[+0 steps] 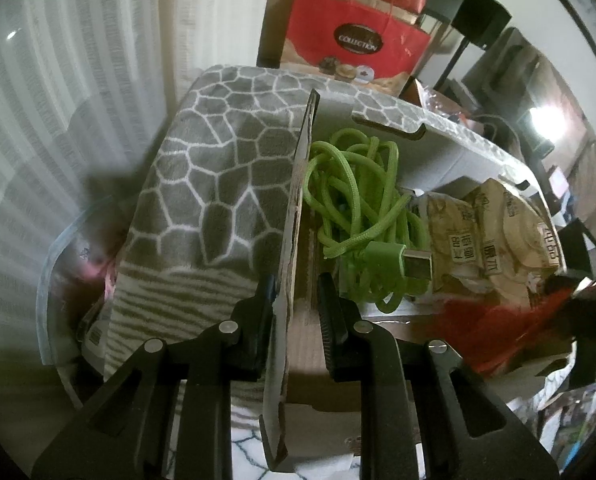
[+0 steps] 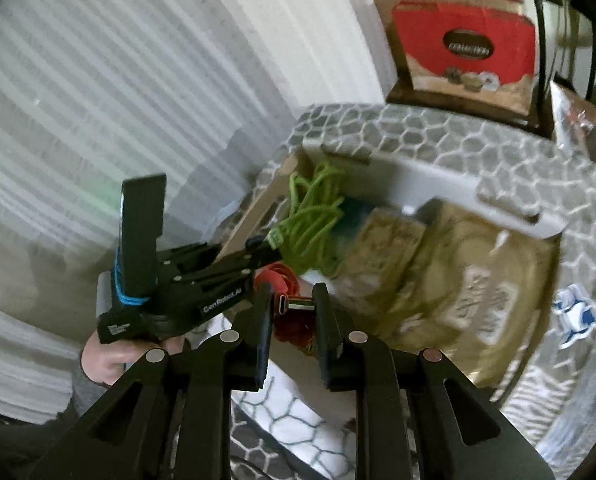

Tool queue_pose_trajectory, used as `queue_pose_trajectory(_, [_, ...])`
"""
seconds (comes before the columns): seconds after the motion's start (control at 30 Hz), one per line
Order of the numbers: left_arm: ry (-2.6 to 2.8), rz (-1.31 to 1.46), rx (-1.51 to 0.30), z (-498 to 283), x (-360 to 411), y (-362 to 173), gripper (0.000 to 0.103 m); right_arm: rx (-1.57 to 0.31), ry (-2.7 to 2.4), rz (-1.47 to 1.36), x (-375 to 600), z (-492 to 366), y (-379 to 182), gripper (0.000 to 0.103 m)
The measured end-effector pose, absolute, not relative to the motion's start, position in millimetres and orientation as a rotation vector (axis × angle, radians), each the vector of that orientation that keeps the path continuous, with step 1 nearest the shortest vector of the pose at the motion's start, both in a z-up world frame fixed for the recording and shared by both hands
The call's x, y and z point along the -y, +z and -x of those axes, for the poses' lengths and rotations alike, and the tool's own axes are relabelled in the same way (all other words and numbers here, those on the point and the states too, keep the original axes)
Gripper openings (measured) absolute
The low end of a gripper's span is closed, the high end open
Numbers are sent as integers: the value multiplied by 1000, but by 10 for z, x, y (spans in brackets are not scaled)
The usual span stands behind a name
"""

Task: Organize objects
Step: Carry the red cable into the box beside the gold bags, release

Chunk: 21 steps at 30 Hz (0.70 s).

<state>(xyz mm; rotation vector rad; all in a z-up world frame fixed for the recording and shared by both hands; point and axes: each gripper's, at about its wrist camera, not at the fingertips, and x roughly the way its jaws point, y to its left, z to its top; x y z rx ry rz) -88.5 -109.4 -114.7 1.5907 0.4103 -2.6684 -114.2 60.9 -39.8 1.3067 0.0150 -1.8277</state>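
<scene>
Grey honeycomb-patterned blanket [image 1: 218, 160], pale curtain [image 1: 78, 100], red "Collection" gift bag [image 1: 354, 44], perhaps on a shelf.

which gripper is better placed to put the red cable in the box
Right. The right gripper already holds the red cable over the box, beside the green cable. The left gripper is clamped on the box's flap.

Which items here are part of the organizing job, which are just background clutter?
In play:
- open cardboard box, flap pinched by left gripper
- coiled green braided USB cable inside the box
- tan printed packets inside the box
- red cable with metal plug, clamped by right gripper

Lying about:
- grey honeycomb-pattern blanket
- red gift bag
- white curtain
</scene>
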Motion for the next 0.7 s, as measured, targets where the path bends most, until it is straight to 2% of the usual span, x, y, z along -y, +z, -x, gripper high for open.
queue_pose_trajectory(0.33, [-2676, -1585, -435, 894, 1140, -1113, 17, 12, -1797, -1365, -438, 1058, -798, 18])
queue_pose_trajectory(0.63, [-2672, -1586, -434, 898, 1131, -1112, 17, 50, -1836, -1368, -500, 1101, -916, 18])
queue_pose_trajectory(0.7, [-2672, -1585, -432, 899, 1133, -1112, 17, 122, -1835, -1370, -566, 1125, -916, 18])
